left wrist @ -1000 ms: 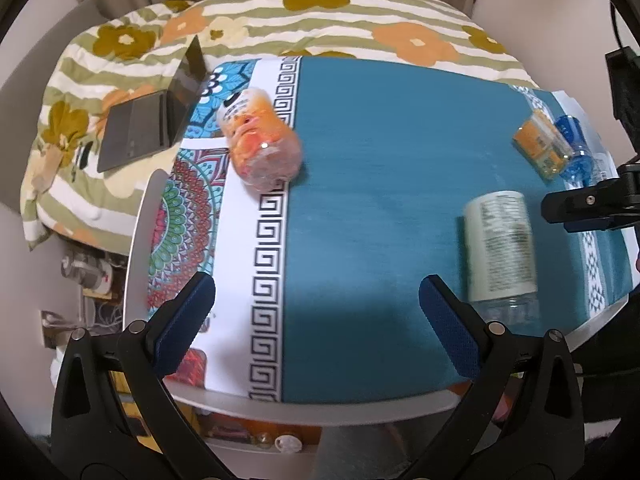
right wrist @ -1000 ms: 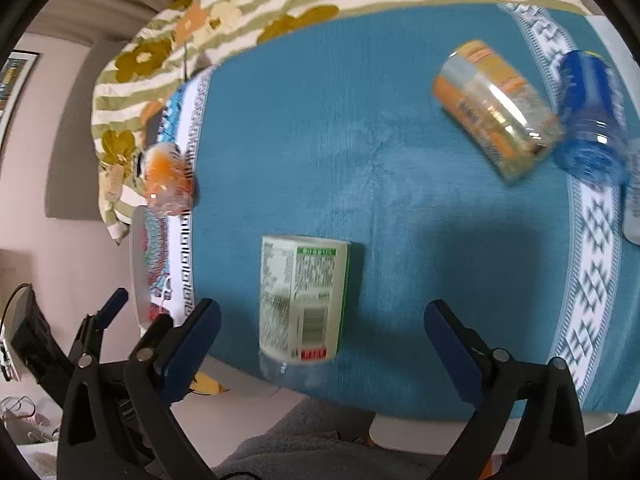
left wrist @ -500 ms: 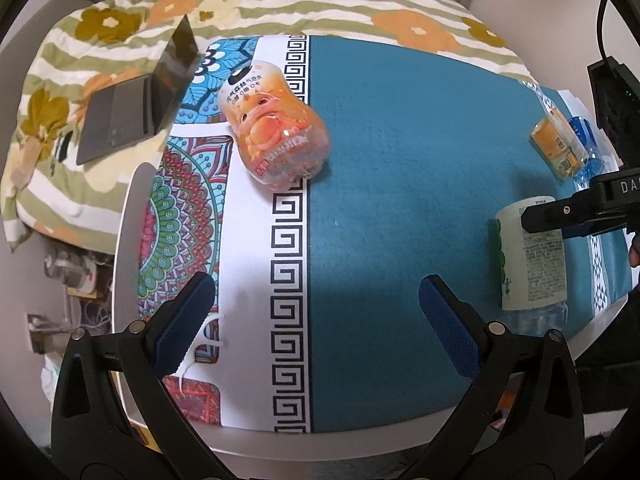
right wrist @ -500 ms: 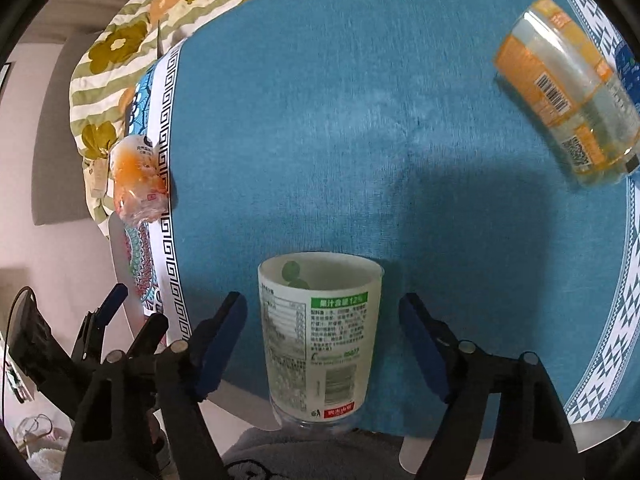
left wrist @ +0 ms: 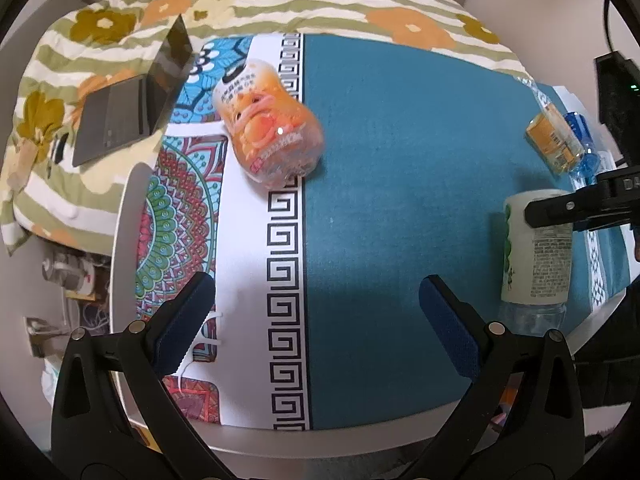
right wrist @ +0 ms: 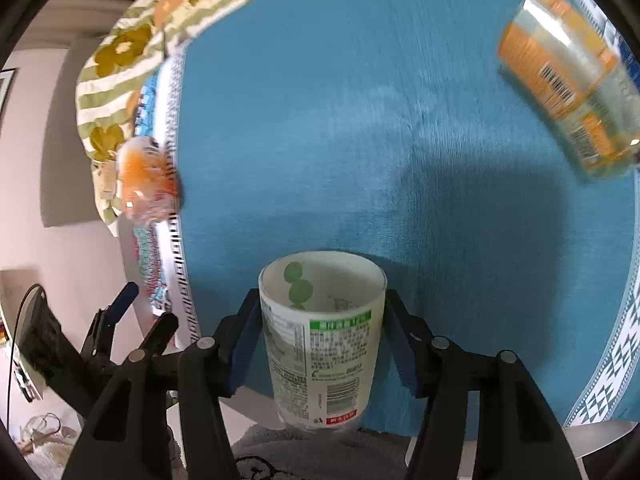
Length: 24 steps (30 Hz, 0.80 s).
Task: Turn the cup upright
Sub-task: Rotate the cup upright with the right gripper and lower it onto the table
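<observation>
On your worktop, the white-labelled clear plastic cup lies on its side at the near right edge, between the pads of your right hand-held gripper. Your left hand-held gripper hangs over the near middle, well apart from it. The orange-printed plastic cup lies far left. The orange-labelled clear bottle lies far right, just beside the blue plastic bottle. Behind the worktop, an open grey laptop sits on the flowered bed.
</observation>
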{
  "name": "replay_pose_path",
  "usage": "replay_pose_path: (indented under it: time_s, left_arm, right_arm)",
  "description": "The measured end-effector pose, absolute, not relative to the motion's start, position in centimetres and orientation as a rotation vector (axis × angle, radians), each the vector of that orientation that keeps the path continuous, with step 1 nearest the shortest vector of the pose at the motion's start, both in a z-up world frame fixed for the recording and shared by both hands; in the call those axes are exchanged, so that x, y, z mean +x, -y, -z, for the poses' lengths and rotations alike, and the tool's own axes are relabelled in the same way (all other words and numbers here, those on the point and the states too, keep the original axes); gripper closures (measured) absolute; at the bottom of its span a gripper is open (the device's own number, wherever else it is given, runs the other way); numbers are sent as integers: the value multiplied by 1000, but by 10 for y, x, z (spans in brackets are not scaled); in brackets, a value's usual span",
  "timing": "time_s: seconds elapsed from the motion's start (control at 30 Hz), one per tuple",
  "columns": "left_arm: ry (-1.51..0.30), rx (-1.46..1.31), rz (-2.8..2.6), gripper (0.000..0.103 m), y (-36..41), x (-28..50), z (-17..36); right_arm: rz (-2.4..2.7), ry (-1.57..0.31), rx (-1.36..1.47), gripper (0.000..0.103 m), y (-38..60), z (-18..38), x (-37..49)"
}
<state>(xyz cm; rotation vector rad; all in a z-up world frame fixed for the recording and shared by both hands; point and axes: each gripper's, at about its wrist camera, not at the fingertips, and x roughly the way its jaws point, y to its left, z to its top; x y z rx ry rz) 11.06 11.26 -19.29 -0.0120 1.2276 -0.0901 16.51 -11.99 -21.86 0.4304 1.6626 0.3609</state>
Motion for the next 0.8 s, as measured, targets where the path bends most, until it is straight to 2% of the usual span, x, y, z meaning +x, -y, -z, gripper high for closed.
replay_pose_path:
  time_s: [0.17,0.3,0.4,0.67,0.8]
  left_arm:
    - [-1180,-6,104,0,-105,110,170]
    - [-1155,-4,117,0,-97,112,158]
    - [-1153,23,126,0,-90,114,156]
    - [-1143,103,99,0,-87,114,159]
    - [-1146,104,94,0,-88,115,162]
  right_arm:
    - [-354,-1459,400,49,129,166,152]
    - [-222,-1118,302,49,139,126,132]
    - [-112,-897,190,49,133,124,118]
    - [-96,-796,135,48,120,162,119]
    - [-102,-772,131,47,125,160,113]
